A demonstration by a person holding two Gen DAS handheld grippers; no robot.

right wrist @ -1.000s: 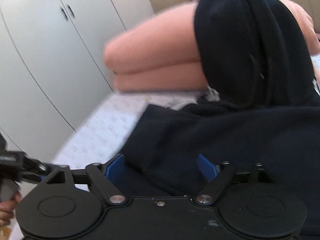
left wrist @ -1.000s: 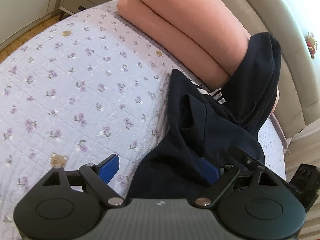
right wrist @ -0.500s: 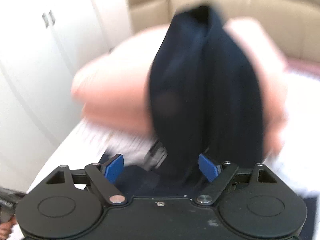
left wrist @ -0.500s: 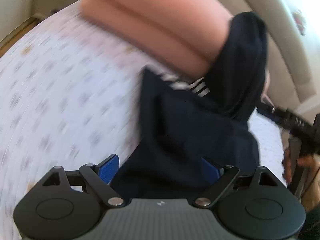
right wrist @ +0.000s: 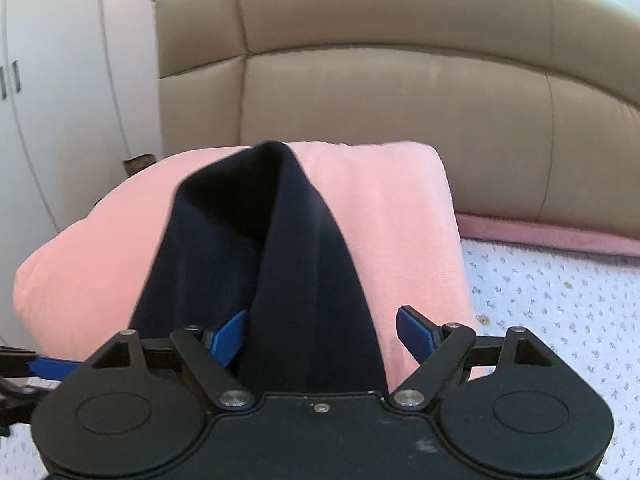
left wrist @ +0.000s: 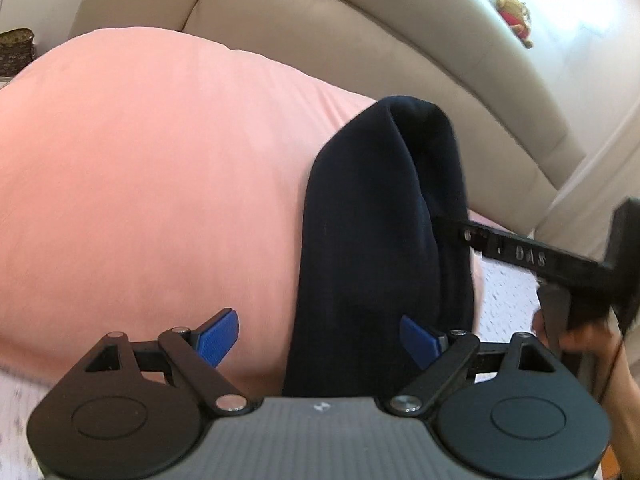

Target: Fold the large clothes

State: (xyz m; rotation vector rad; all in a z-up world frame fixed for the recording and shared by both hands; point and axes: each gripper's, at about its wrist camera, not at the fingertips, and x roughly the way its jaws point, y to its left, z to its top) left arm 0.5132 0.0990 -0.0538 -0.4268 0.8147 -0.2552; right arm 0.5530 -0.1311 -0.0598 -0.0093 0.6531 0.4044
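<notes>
A dark navy garment (left wrist: 380,220) lies draped over the top of a folded pink blanket (left wrist: 160,180). My left gripper (left wrist: 320,338) is open, and the cloth hangs down between its blue pads, closer to the right one, without being pinched. One finger (left wrist: 520,254) of my right gripper reaches the garment's right edge. In the right wrist view the same garment (right wrist: 280,260) runs down the pink blanket (right wrist: 380,220) and between the wide pads of my open right gripper (right wrist: 322,336). A blue pad (right wrist: 52,368) of the left gripper shows at far left.
A padded beige headboard (right wrist: 400,92) rises right behind the blanket. The floral bedspread (right wrist: 560,300) spreads to the right. White wardrobe doors (right wrist: 52,100) stand on the left. A person's hand (left wrist: 580,340) holds the right gripper. A plush toy (left wrist: 516,16) sits on the headboard.
Both grippers rose and swung toward the headboard. The garment's body on the bedspread has left view; only the part draped over the pink blanket remains. Both stayed open.
</notes>
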